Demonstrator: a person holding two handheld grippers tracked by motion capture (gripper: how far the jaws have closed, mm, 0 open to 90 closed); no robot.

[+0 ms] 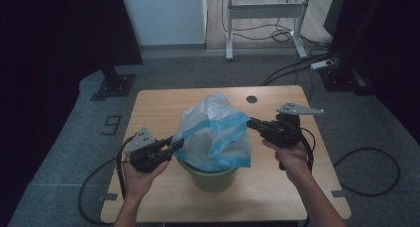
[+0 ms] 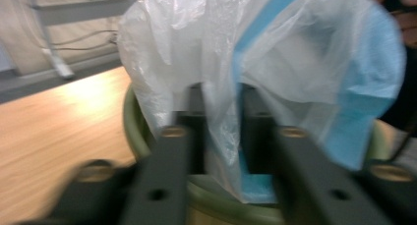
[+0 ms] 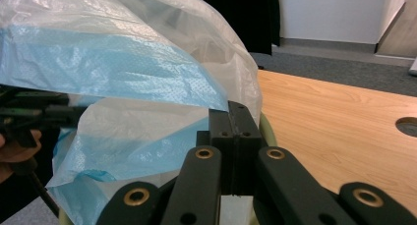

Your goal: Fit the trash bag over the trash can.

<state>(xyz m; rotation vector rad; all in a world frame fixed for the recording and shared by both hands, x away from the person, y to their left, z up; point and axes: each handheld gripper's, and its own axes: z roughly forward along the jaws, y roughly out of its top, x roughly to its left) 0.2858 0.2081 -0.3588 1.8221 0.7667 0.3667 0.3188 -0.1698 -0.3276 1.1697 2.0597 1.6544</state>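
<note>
A translucent white plastic bag with a blue band stands puffed up in a green bin at the middle of the wooden table. My left gripper reaches the bag's left edge. In the left gripper view its jaws close on a fold of the bag above the bin rim. My right gripper is at the bag's right edge. In the right gripper view its pads are pressed together, pinching the bag's edge beside the bin rim.
A round cable hole sits near the table's far edge. Behind the table stand a white desk frame and a dark stand base. Cables lie on the grey floor on both sides.
</note>
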